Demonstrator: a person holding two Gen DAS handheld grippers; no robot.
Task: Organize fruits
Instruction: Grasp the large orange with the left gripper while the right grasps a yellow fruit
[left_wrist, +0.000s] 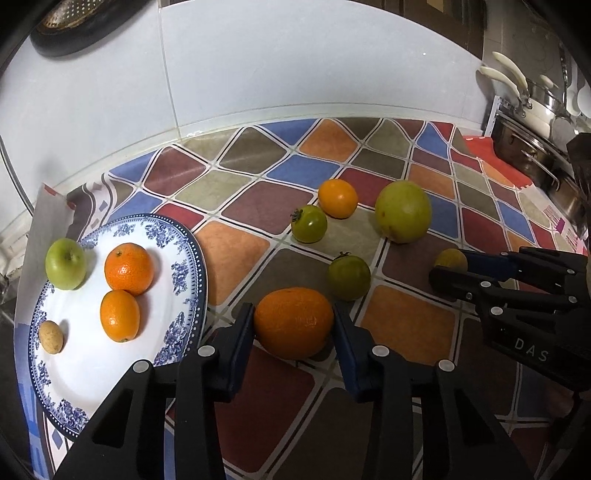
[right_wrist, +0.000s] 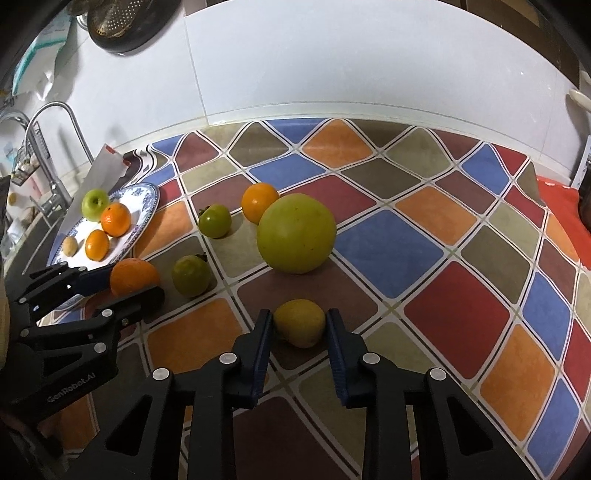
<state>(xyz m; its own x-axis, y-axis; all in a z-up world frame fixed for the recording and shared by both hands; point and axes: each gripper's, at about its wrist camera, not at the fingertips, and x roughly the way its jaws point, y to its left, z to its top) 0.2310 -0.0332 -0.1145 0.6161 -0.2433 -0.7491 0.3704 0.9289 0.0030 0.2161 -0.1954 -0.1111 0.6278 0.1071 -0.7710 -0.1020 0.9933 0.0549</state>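
In the left wrist view our left tongs sit pinched around an orange on the desk beside the plate, and in the right wrist view our right tongs clasp a lemon near the big green fruit.

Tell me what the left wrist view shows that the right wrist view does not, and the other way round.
Only the left wrist view shows the steel pots with white handles at the far right. Only the right wrist view shows the faucet over a sink at the far left. Both show the blue-and-white plate, the left gripper around a big orange, the right gripper around a small yellow fruit, the large green fruit and the colourful tablecloth.
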